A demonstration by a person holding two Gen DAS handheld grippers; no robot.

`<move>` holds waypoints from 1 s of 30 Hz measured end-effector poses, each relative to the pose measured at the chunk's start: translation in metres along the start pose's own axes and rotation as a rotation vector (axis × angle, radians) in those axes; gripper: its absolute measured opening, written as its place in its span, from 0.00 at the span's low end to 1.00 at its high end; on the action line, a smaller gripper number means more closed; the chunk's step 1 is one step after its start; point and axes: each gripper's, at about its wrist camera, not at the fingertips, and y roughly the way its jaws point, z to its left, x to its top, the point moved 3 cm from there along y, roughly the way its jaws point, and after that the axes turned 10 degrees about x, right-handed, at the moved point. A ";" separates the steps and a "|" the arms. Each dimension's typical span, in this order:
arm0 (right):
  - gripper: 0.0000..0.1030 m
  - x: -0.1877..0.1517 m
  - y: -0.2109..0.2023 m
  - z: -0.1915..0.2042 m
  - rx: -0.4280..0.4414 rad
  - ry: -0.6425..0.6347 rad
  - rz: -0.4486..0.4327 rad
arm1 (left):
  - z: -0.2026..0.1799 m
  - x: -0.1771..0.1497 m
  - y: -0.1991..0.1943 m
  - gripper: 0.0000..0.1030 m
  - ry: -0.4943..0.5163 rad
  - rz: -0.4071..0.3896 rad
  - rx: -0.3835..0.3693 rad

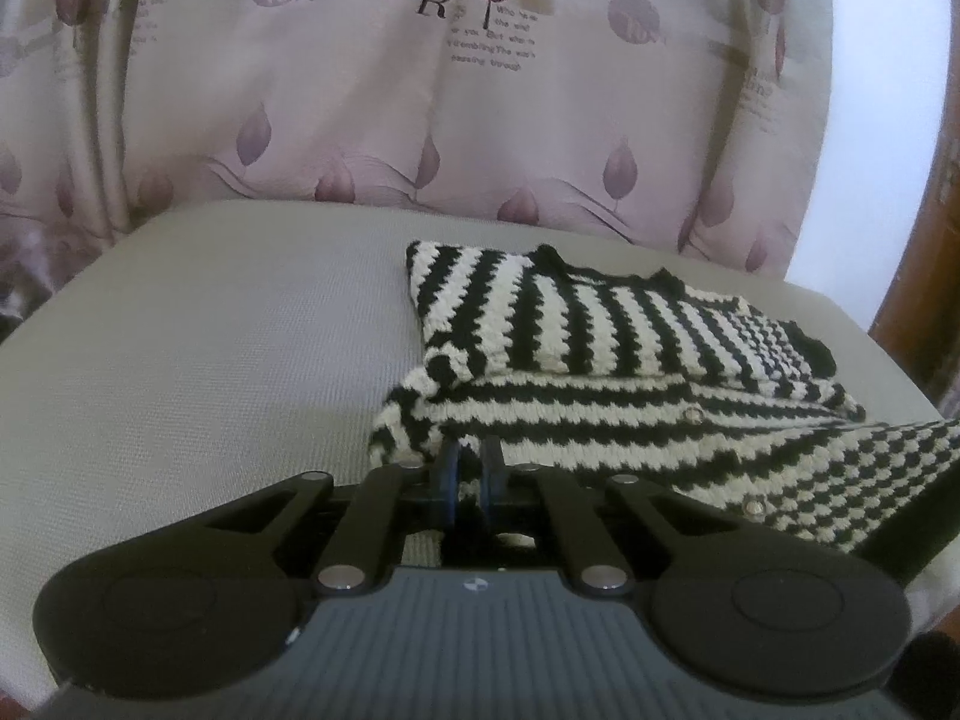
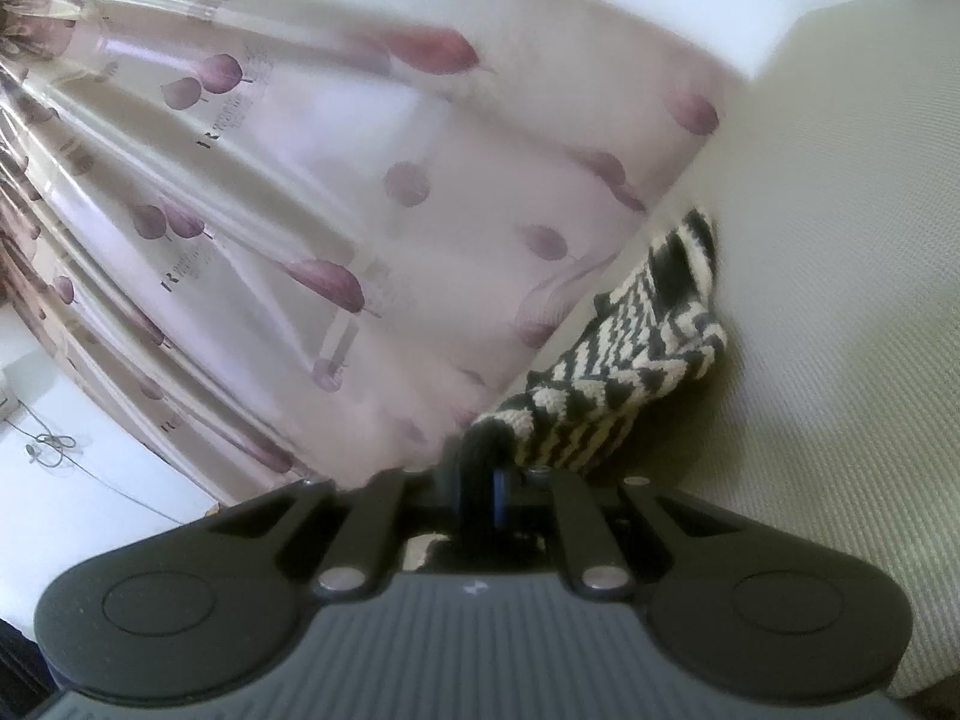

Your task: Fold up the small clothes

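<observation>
A black-and-cream striped knit sweater [image 1: 576, 360] lies on a pale grey woven surface [image 1: 210, 360] — whether this is a mattress or a cushion cannot be told. In the left wrist view the garment sits right of centre, partly folded: an upper panel with stripes running steeply is laid over a lower layer whose stripes run nearly level, and a further flap with a finer checked pattern stretches off toward the right edge. Small metal buttons [image 1: 696, 416] show on the lower layers.

The left tool [image 1: 471, 468] rests at the near-left edge of the sweater. Its jaws are drawn together with only a narrow slit between the blue pads, and the knit hem sits right at their tips, seemingly pinched between them.

The right tool [image 2: 480, 474] points across the surface at a slant, the view tilted and a little blurred. Its jaws are likewise drawn close, clamped on a dark bunched edge of the sweater [image 2: 630, 360], which trails away from the tips in a rumpled ridge, lifted slightly off the grey surface.

Behind the surface hangs a pinkish curtain [image 1: 420, 120] printed with purple leaves and lettering. A white wall and a loose cable [image 2: 54, 441] appear at the left of the right wrist view.
</observation>
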 end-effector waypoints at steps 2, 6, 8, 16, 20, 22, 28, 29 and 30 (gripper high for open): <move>0.09 0.004 0.001 0.000 0.006 0.007 -0.009 | 0.001 0.004 0.001 0.07 -0.010 0.001 -0.005; 0.09 0.008 0.004 -0.001 0.021 0.025 -0.020 | 0.001 0.007 0.002 0.07 0.005 0.004 0.003; 0.09 0.008 0.005 -0.001 0.017 0.015 -0.020 | 0.003 0.004 0.001 0.07 0.005 0.015 -0.006; 0.09 0.001 -0.001 -0.009 -0.001 0.053 -0.022 | 0.016 -0.014 0.001 0.07 -0.022 0.102 -0.052; 0.09 -0.002 -0.002 -0.007 -0.013 0.041 -0.013 | 0.019 -0.031 -0.003 0.15 0.000 0.130 -0.056; 0.09 -0.005 -0.002 -0.008 -0.022 0.038 -0.006 | 0.021 -0.040 -0.003 0.31 0.021 0.135 -0.035; 0.09 -0.009 -0.006 -0.011 -0.045 0.048 0.003 | 0.028 -0.052 0.004 0.69 0.029 0.154 -0.034; 0.09 -0.010 -0.007 -0.012 -0.048 0.048 0.003 | 0.027 -0.052 0.007 0.63 0.030 0.164 -0.041; 0.09 -0.010 -0.007 -0.012 -0.051 0.049 0.002 | 0.026 -0.054 0.011 0.54 0.031 0.179 -0.067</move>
